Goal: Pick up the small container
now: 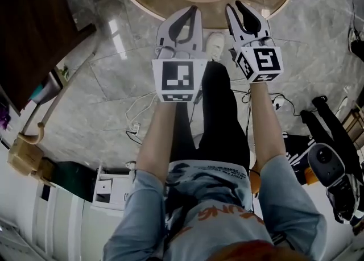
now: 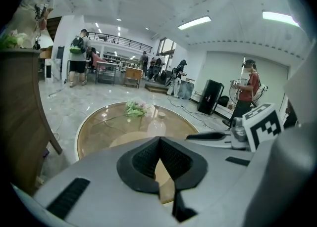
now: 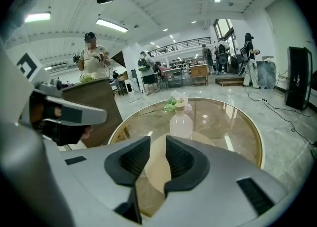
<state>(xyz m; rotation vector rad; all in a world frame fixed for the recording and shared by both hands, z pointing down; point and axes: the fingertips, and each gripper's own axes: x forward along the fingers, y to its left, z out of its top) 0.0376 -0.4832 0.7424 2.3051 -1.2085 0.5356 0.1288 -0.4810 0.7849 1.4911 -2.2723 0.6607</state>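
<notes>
The small container [image 3: 181, 121], a pale capped bottle, stands upright on the round glass tabletop [image 3: 233, 122], past its middle. A flower bunch [image 3: 173, 103] lies behind it, nearer the far rim, and bare glass surrounds it. The left gripper [image 2: 158, 141] has its jaws closed tip to tip and empty. The right gripper [image 3: 157, 144] has its jaws partly open with nothing between them. Both hover over the tabletop's near rim.
</notes>
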